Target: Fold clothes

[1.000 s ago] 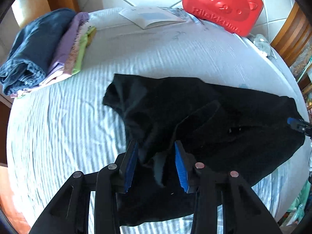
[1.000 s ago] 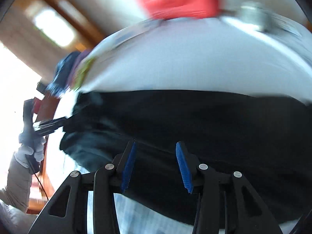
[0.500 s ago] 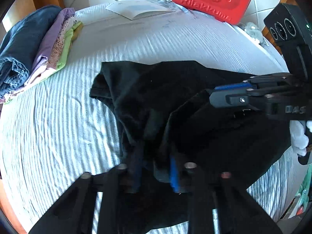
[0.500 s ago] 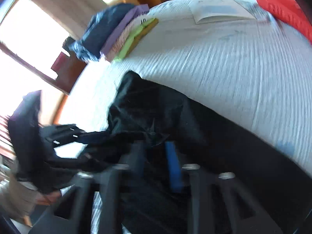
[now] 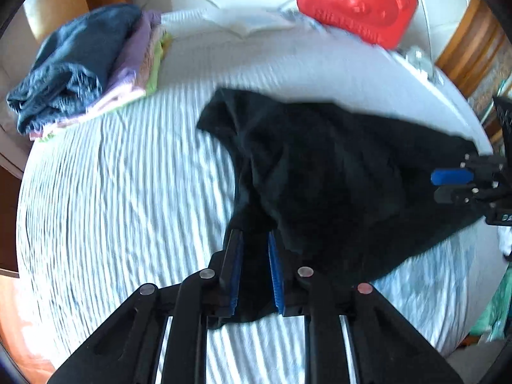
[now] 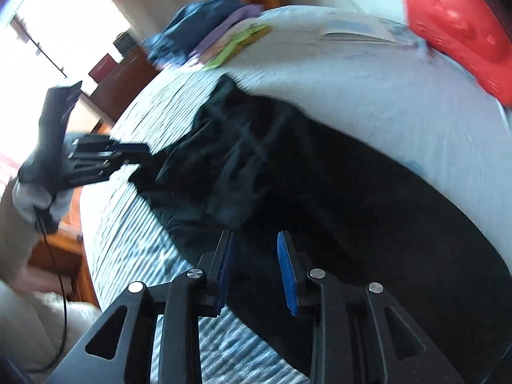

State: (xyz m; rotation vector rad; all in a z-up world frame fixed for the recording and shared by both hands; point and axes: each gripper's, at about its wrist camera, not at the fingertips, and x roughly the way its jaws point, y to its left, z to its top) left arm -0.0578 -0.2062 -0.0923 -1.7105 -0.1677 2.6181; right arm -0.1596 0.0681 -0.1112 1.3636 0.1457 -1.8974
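A black garment [image 5: 336, 176] lies crumpled across the striped bed sheet [image 5: 128, 192]; it also shows in the right wrist view [image 6: 320, 176]. My left gripper [image 5: 254, 240] is nearly closed, with a fold of the garment's left edge between its blue pads. From the right wrist view the left gripper [image 6: 140, 153] pinches the cloth's corner. My right gripper [image 6: 254, 240] is open over the garment's near edge, gripping nothing. It shows at the right of the left wrist view [image 5: 448, 184].
A stack of folded clothes [image 5: 86, 70], dark blue on top of lilac and green, sits at the back left of the bed. A red plastic case [image 5: 355, 3] and a white paper [image 5: 249, 22] lie at the back. Wooden furniture [image 6: 121, 80] stands beside the bed.
My left gripper closed on the garment's edge and pulled it left. My right gripper swung back to the right side of the garment and is open.
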